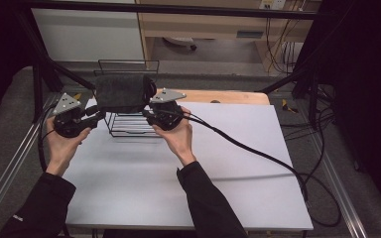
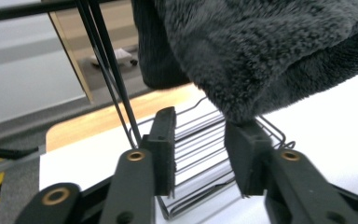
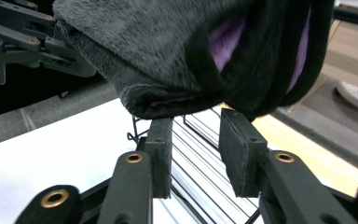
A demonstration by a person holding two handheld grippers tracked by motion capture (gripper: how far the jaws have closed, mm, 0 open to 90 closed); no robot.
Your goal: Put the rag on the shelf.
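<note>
Both our hand-held grippers, left (image 1: 98,115) and right (image 1: 146,115), stand released beside the dark fleece cloth (image 1: 121,92) draped over the wire rack (image 1: 129,126) near the worktop's (image 1: 178,178) far edge. Soft and limp, we judge; best pinched at its hanging corners.

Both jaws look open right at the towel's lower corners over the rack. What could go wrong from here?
1. The dark fleece towel hangs over the wire rack, unheld; a nudge from either open gripper may slide it off.
2. The left gripper jaws sit near the rack's wires, so closing may catch wire along with cloth.
3. The right gripper faces several folded layers with purple lining; it may pinch just one layer.
</note>
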